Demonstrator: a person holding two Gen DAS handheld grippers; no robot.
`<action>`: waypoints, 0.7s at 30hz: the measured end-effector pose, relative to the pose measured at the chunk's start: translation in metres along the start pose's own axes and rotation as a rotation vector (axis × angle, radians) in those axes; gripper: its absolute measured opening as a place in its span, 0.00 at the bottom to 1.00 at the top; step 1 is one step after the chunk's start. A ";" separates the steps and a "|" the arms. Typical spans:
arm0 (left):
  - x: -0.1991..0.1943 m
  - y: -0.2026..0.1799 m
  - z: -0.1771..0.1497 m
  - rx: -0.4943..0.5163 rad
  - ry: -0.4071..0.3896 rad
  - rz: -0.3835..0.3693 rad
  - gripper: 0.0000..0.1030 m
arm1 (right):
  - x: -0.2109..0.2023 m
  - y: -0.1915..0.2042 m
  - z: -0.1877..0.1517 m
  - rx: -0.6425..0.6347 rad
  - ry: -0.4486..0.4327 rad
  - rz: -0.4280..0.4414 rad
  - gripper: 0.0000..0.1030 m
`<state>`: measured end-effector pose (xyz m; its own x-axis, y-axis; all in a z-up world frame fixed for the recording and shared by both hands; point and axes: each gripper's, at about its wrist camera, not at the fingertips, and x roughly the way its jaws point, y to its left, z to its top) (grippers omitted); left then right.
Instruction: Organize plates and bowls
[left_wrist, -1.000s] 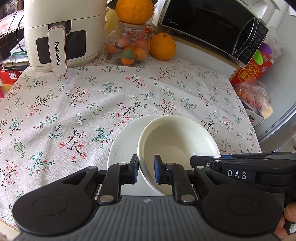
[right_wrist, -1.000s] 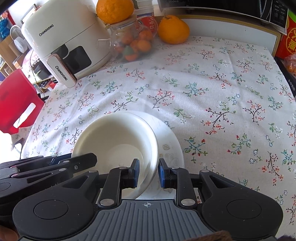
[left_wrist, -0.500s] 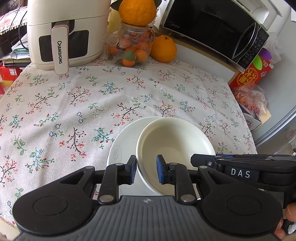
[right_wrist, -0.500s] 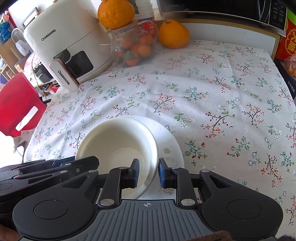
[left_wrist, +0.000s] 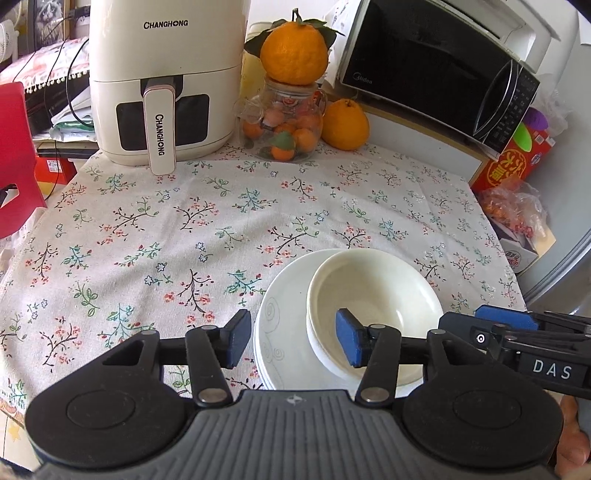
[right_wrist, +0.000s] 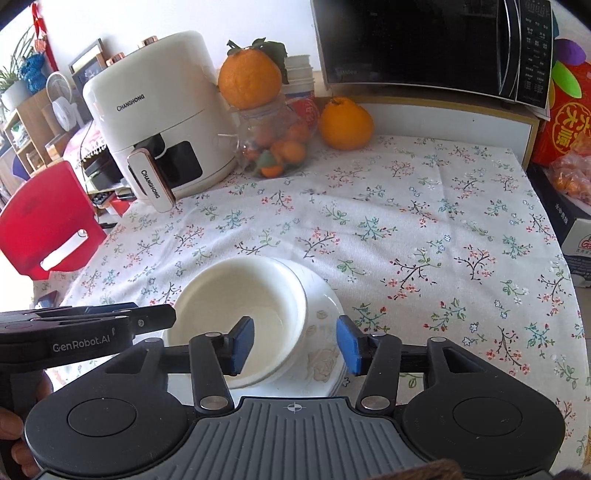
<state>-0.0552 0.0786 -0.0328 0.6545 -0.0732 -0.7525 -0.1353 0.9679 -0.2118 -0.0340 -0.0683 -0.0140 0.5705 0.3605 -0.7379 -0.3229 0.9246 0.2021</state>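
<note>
Seemingly near done: plate stack (left_wrist: 280, 332), lower centre of frame, w/ bowl (left_wrist: 373, 295) nested on its right half. Left gripper (left_wrist: 291, 339) & right gripper (right_wrist: 293, 345): jaws wide apart, holding nothing. Plate count unclear; near rims hidden behind gripper bodies.
</note>
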 end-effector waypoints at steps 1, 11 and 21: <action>-0.003 0.001 -0.004 0.003 0.002 0.005 0.65 | -0.006 0.000 -0.006 -0.003 -0.015 -0.006 0.60; -0.046 -0.004 -0.032 0.052 0.011 0.079 1.00 | -0.065 -0.003 -0.037 0.056 -0.059 0.011 0.93; -0.074 -0.028 -0.047 0.113 0.067 0.149 1.00 | -0.101 0.012 -0.056 -0.010 -0.033 -0.003 0.99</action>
<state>-0.1345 0.0455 -0.0003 0.5817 0.0607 -0.8112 -0.1401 0.9898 -0.0264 -0.1377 -0.1009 0.0273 0.5961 0.3614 -0.7169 -0.3283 0.9246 0.1931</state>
